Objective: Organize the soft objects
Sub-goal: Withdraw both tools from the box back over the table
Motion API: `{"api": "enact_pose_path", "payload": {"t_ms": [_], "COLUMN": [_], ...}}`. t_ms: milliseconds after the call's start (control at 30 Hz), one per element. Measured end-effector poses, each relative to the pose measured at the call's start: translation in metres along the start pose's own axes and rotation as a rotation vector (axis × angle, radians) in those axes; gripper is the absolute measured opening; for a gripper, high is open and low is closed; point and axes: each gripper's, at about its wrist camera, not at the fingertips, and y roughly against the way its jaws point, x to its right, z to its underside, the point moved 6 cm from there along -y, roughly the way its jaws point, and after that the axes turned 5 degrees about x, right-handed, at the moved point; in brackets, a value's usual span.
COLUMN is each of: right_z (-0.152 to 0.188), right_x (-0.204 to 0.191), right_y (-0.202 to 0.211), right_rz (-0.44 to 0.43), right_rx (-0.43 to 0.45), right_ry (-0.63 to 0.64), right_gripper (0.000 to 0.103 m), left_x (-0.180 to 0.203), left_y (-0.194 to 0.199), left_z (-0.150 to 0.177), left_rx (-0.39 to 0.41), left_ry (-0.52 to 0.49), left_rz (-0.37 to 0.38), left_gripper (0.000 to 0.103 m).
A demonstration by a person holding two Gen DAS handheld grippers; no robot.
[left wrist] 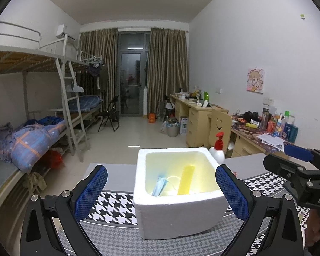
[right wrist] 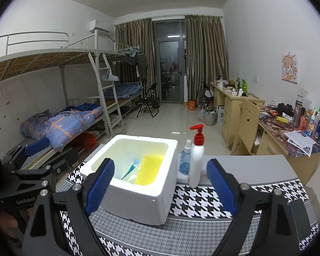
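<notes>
A white foam box [left wrist: 177, 213] stands on the houndstooth table cloth [left wrist: 115, 200]. Inside it a yellow sponge [left wrist: 186, 179] leans upright and a blue face mask [left wrist: 160, 186] lies beside it. My left gripper [left wrist: 161, 192] is open and empty, its blue pads on either side of the box, held back from it. In the right wrist view the box [right wrist: 138, 200] holds the sponge [right wrist: 149, 170] and the mask [right wrist: 132, 168]. My right gripper [right wrist: 160, 183] is open and empty, in front of the box's right corner.
A white pump bottle with a red head [right wrist: 197, 160] and a small blue spray bottle [right wrist: 185, 160] stand just right of the box. Beyond the table are bunk beds [left wrist: 32, 128] on the left and cluttered desks [left wrist: 266, 132] on the right.
</notes>
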Motion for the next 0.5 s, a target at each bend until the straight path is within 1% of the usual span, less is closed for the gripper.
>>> {"api": "enact_pose_path", "payload": {"t_ms": [100,133,167,233,500], "right_z": [-0.002,-0.002,-0.002,-0.001,0.006], "right_x": [0.003,0.005,0.006,0.01,0.019], "right_y": [0.008,0.012,0.015,0.02,0.038], "right_rz": [0.011,0.015,0.021,0.03,0.064], "right_rx": [0.014,0.022,0.031,0.045,0.056], "right_ry": [0.0,-0.001,-0.005,-0.011,0.007], "right_gripper": [0.091,0.093,0.096,0.099,0.1], "left_x": [0.007,0.01,0.012,0.016,0.038], "left_y": [0.006,0.007,0.009,0.012,0.024], "left_z": [0.0,0.0,0.0,0.0,-0.001], "left_rx": [0.004,0.005,0.006,0.01,0.026], "left_ry": [0.0,-0.002,-0.006,-0.009,-0.025], "left_rz": [0.022,0.026,0.032,0.035,0.092], "left_gripper": [0.102,0.102,0.102,0.102,0.102]}}
